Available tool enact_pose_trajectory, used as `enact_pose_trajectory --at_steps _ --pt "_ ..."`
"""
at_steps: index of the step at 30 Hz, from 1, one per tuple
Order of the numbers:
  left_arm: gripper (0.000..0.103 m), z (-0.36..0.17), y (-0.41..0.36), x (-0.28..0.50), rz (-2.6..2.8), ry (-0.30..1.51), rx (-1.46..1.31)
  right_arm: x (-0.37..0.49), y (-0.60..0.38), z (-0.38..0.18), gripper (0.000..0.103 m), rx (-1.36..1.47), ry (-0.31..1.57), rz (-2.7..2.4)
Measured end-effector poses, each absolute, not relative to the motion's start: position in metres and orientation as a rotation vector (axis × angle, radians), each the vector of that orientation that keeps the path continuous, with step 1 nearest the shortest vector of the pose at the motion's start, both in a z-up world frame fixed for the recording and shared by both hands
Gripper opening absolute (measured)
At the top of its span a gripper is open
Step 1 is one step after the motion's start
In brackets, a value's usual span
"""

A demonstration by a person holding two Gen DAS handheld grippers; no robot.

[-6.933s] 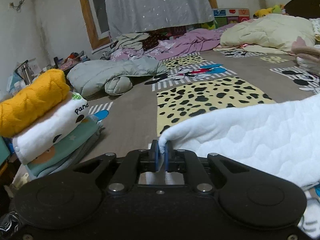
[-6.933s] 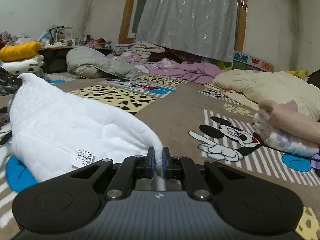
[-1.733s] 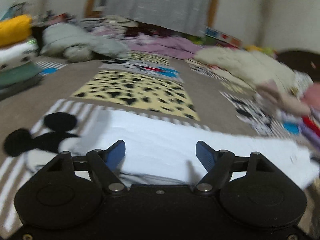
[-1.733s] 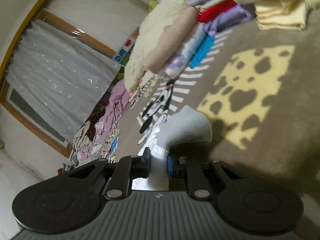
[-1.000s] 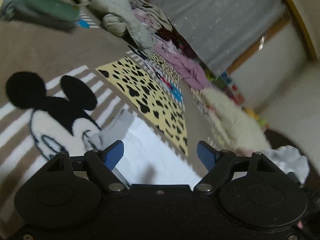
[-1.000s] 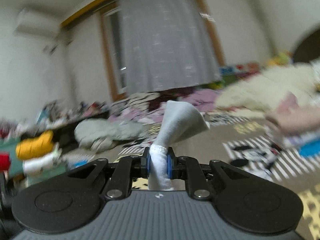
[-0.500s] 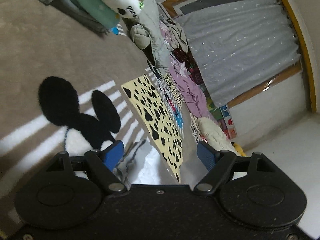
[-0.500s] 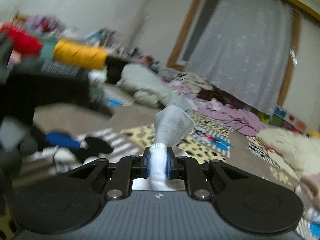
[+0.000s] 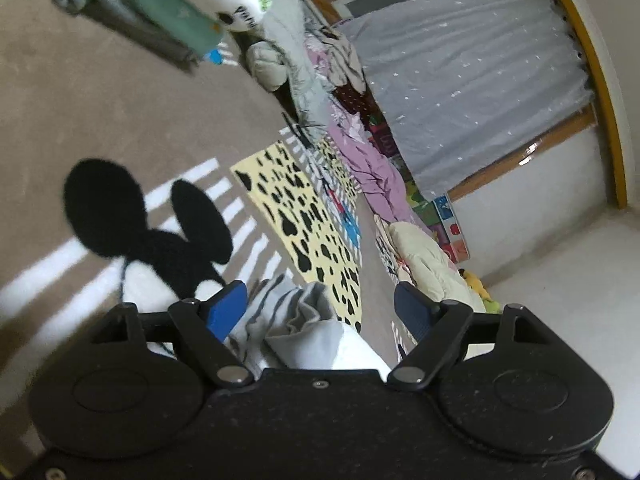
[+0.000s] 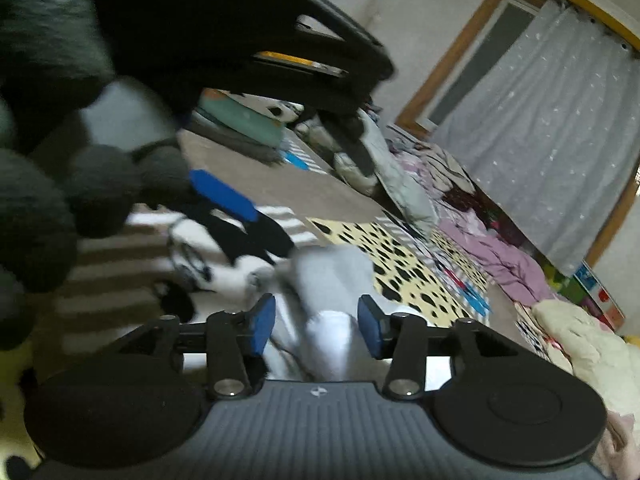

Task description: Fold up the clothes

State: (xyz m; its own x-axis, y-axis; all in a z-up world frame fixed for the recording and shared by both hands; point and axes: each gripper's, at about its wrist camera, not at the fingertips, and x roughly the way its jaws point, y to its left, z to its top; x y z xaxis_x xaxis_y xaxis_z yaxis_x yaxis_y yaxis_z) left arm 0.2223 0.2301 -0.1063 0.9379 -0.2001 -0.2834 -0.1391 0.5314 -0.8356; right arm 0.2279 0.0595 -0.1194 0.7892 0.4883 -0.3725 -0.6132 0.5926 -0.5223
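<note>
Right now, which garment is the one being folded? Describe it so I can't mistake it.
Start at the brown cartoon-mouse blanket covering the floor. Beside its yellow spotted panel, between the open left hand-held gripper, lies the white garment: plain, pale and bunched, unlike the stacked folded clothes farther off.

White garment (image 9: 316,332) lies bunched and creased on the patterned blanket (image 9: 120,120), one fold humped upward (image 10: 332,280)
</note>
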Motion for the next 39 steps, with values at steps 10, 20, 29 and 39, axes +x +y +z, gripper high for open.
enact_pose_trajectory --at_steps 10,20,29,39 --pt "0.079 -0.11 0.207 0.239 0.002 0.457 -0.851 0.206 -0.027 -0.093 0.051 -0.415 0.2 0.582" --pt "0.032 -0.116 0.173 0.259 0.087 0.524 -0.663 0.23 -0.077 -0.114 0.051 -0.127 0.31 0.581" --pt "0.006 -0.103 0.153 0.262 0.116 0.477 -0.42 0.261 -0.085 -0.112 0.052 -0.042 0.326 0.624" --pt "0.006 -0.106 0.154 0.273 0.13 0.443 -0.361 0.284 -0.086 -0.122 0.052 -0.03 0.422 0.606"
